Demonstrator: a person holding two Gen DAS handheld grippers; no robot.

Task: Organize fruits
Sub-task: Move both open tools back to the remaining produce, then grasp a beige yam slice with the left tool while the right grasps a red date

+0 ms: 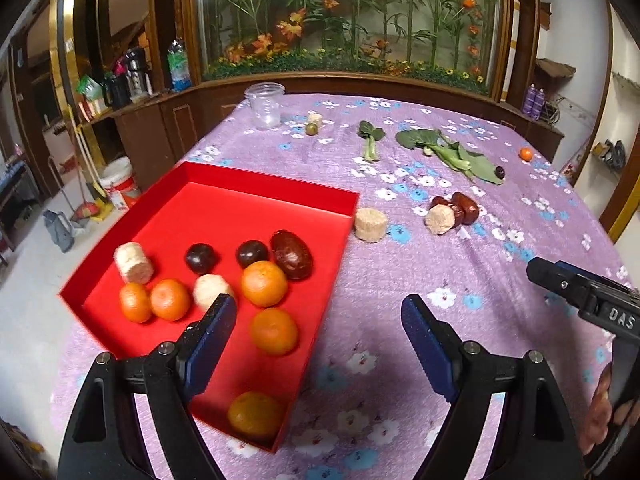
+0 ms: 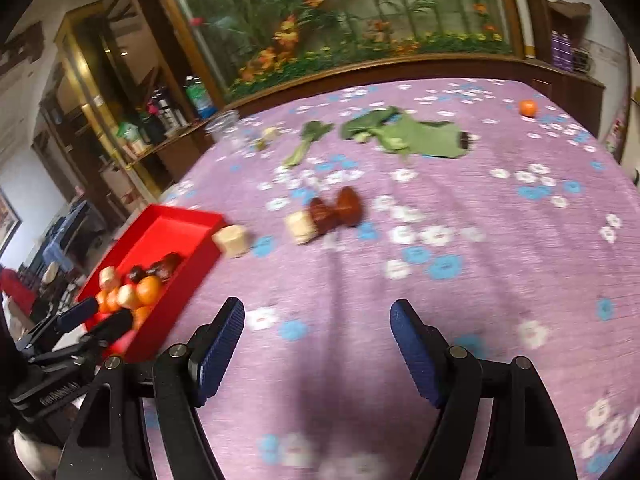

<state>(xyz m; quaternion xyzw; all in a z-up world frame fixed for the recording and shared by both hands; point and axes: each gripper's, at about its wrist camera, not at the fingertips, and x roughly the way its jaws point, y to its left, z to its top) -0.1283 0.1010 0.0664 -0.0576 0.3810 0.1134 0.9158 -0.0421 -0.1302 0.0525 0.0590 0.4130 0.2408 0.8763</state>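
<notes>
The red box (image 1: 256,216) is sitting on the left side of the surface (image 1: 400,280), and it is already holding oranges (image 1: 264,283), dark plums (image 1: 202,258), one big red date (image 1: 292,255) and some pale round chunks (image 1: 134,263). More fruit is still waiting outside: a pale chunk (image 1: 371,224) just beside the box wall, a little pile of red dates (image 1: 466,207) with another chunk, and a small orange (image 1: 526,154) far off. So the sorting looks partly done. Next, I think a claw needs to reach forward to a loose piece and close on it. The left claw (image 1: 320,316) is hanging over the box edge, wide and holding nothing. The right claw (image 2: 316,320) is pointing down at the bare cloth, wide and holding nothing too.
</notes>
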